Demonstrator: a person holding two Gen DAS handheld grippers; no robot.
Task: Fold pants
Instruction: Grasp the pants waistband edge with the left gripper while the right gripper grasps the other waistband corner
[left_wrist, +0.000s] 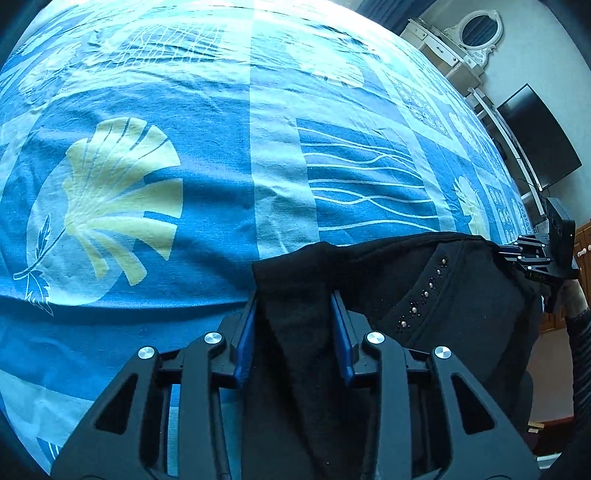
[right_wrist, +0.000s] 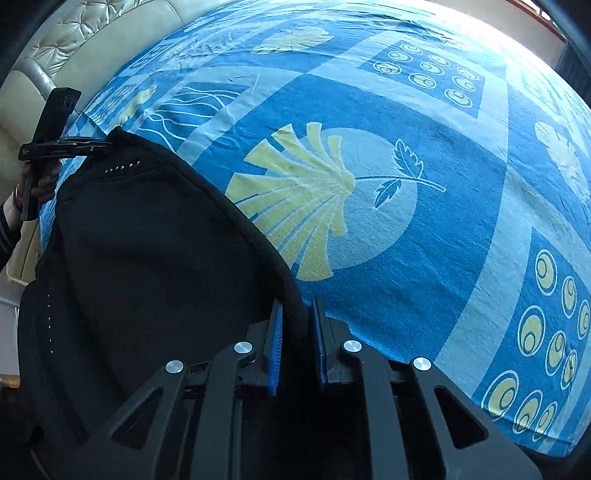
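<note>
Clamping black pants (left_wrist: 295, 354): left gripper (left_wrist: 295, 332), right gripper (right_wrist: 297, 339); mirror (left_wrist: 480, 31) left view only.

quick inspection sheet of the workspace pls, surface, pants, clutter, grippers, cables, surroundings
surface: bed sheet, blue with leaf prints, lightly wrinkled
job's things: black pants with a row of studs, lying at the sheet's near edge
clutter: nothing seen
grippers: left gripper has pants fabric between its blue pads; right gripper is closed on the pants' edge
cables: nothing seen
surroundings: dark screen, oval mirror, padded headboard
</note>
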